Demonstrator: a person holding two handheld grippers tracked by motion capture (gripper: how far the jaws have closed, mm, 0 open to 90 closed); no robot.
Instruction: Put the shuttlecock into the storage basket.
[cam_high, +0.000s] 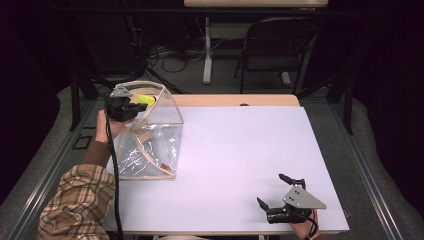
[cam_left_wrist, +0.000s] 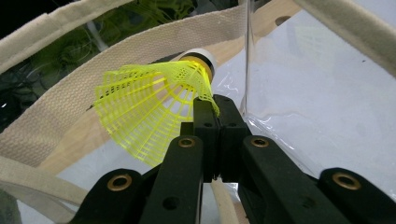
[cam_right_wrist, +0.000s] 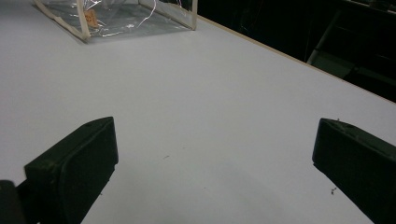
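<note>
White and wide, the counter (cam_high: 240, 165) carries a clear bag (cam_high: 152, 145) with cloth-trimmed edges at its left side. Over the bag's open mouth, the left tool (cam_high: 131, 107) has its jaws clamped on the skirt of a yellow shuttlecock (cam_left_wrist: 149, 116). Near the front right corner, the right tool (cam_high: 272, 191) rests with jaws spread wide, nothing between them.

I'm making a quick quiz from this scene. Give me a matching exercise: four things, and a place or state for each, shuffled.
1. shuttlecock
2. clear bag
3. left hand-held gripper
4. right hand-held gripper

A. jaws wide open, near the table's front edge
B. yellow mesh skirt, pinched at its rim
C. shut, at the bag's mouth
D. stands at the table's left, cloth-trimmed

Pairs: 1-B, 2-D, 3-C, 4-A
</note>
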